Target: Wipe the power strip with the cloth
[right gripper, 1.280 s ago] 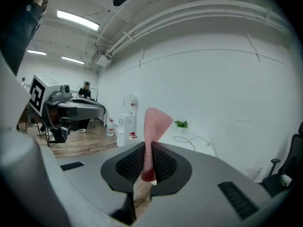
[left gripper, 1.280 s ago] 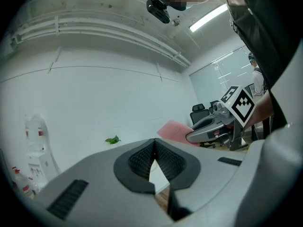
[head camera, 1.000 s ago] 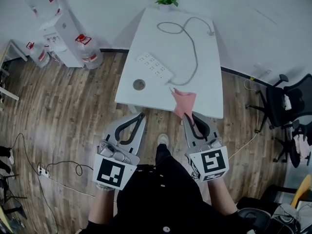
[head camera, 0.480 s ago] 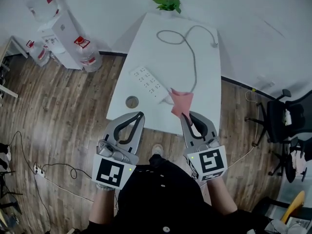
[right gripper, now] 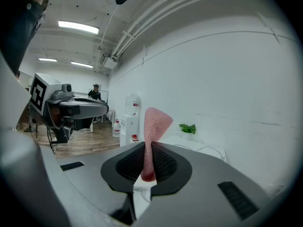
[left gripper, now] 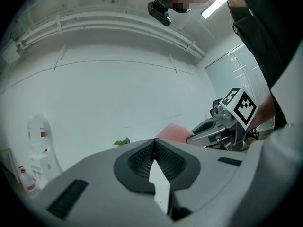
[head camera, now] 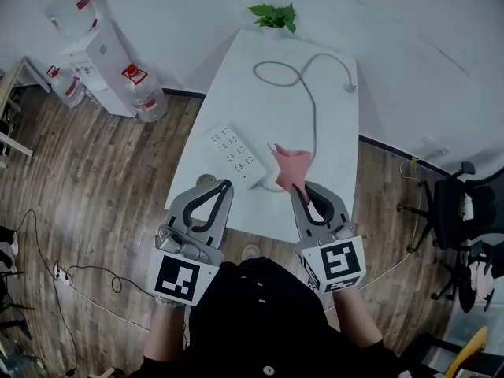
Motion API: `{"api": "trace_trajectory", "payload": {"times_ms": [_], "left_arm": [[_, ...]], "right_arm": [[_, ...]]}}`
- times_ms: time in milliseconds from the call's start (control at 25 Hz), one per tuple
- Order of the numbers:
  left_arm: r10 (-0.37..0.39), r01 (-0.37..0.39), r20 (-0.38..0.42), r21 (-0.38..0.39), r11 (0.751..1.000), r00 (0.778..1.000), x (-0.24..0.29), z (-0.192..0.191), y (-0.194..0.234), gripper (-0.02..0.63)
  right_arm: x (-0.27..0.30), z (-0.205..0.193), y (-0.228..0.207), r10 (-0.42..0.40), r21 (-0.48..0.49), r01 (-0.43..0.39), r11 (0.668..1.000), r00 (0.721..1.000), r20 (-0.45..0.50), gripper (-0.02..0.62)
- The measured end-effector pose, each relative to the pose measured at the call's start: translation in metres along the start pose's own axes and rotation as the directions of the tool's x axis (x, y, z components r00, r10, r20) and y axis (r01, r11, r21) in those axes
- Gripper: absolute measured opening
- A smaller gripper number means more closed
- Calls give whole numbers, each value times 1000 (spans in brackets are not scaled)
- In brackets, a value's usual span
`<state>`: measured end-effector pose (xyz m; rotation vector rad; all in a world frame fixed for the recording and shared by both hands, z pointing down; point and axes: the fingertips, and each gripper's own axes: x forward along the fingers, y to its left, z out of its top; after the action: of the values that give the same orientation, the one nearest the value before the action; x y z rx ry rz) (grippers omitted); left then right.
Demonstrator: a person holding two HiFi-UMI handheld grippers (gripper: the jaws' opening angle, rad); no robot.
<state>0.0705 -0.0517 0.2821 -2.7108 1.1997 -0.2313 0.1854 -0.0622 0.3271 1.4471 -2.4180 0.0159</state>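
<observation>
A white power strip [head camera: 235, 157] lies slantwise on the near left part of the white table [head camera: 283, 109], its grey cable [head camera: 313, 109] looping toward the far end. My right gripper [head camera: 298, 189] is shut on a pink cloth [head camera: 290, 164], which stands up from its jaws over the table's near edge, just right of the strip. The same pink cloth [right gripper: 152, 126] sticks up between the right gripper's pads [right gripper: 131, 163]. My left gripper [head camera: 226, 185] is shut and empty, hovering at the table's near left corner. In the left gripper view the left gripper's tips [left gripper: 154, 141] meet with nothing between them.
A small green plant [head camera: 273, 12] stands at the table's far end. A round cable hole [head camera: 206, 180] sits by the near left corner. A water dispenser [head camera: 98, 57] with bottles stands at the left wall. Office chairs [head camera: 465, 211] are at the right; cables lie on the wooden floor [head camera: 87, 195].
The table and power strip have come nearer in the head view. Both grippers now reach over the table's near edge, the cloth still held in the right one.
</observation>
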Motion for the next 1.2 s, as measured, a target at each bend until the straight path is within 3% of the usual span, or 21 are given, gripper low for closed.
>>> {"api": "trace_trajectory", "payload": {"times_ms": [440,1200], "left_arm": [[23,-23,-30,-6,1000,999,12,-3,13,14],[-14,12,-40,-30,999,999,28,-21,64,14]], "right_arm": [[12,-1,-14,-1,20,1,1000,1000,-5,49],[70,10,-17,-24,11,24,1000,999,-42,49]]}}
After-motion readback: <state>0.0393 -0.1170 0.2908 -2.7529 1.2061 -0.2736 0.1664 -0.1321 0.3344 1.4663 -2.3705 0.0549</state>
